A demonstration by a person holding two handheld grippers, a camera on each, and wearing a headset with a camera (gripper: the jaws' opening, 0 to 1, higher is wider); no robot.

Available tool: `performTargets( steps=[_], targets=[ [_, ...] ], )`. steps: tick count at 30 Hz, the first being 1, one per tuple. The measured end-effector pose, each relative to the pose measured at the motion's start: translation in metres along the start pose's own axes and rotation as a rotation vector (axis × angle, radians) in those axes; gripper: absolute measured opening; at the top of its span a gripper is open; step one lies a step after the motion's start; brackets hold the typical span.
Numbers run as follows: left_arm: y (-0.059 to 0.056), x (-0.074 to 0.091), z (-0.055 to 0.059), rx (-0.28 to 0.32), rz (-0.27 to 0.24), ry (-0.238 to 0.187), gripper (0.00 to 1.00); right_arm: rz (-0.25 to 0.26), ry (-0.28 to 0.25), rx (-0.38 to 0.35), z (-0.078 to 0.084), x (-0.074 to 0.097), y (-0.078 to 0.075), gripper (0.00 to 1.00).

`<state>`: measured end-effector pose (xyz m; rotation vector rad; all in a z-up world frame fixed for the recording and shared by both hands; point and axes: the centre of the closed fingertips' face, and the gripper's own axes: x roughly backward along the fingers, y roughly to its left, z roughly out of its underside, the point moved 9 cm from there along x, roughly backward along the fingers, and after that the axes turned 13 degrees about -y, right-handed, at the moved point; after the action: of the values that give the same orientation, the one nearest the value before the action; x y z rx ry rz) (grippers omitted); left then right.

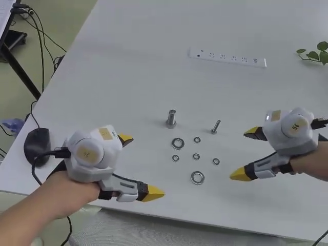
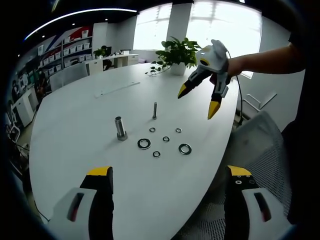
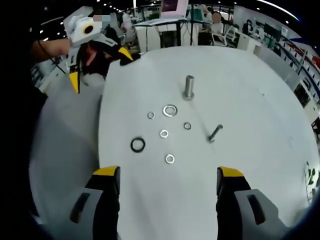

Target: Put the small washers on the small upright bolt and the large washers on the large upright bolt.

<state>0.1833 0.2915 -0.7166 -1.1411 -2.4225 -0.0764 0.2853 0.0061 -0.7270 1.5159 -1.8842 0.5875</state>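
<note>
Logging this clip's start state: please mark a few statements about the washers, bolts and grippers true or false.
1. Six washers lie loose on the table. True.
2. A washer sits on the large bolt. False: it is bare.
3. The left gripper and right gripper are open and empty. True.
4. The power strip lies between the bolts and the grippers. False: it lies beyond the bolts, on the far side.
5. The right gripper holds the small bolt. False: it stands on the table, apart from both grippers.

White rounded housings on left claw [image 1: 141, 165] and right claw [image 1: 244, 154], black jaws tipped yellow, black cable [image 1: 55, 152] at left
</note>
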Motion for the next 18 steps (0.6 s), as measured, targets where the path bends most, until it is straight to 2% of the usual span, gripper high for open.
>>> performTargets(
  steps=[10, 15, 18],
  targets=[
    [-0.005, -0.002, -0.001, -0.003, 0.0, -0.008, 0.92, -0.054, 0.063, 0.081, 0.004, -0.024, 0.001, 0.76],
    [-0.008, -0.002, 0.002, -0.01, 0.002, 0.002, 0.92, -0.068, 0.059, 0.097, 0.003, -0.032, -0.001, 0.72],
    [-0.007, -0.002, 0.004, -0.005, 0.002, 0.006, 0.91, -0.08, 0.084, 0.129, 0.004, -0.038, 0.0, 0.7]
  ],
)
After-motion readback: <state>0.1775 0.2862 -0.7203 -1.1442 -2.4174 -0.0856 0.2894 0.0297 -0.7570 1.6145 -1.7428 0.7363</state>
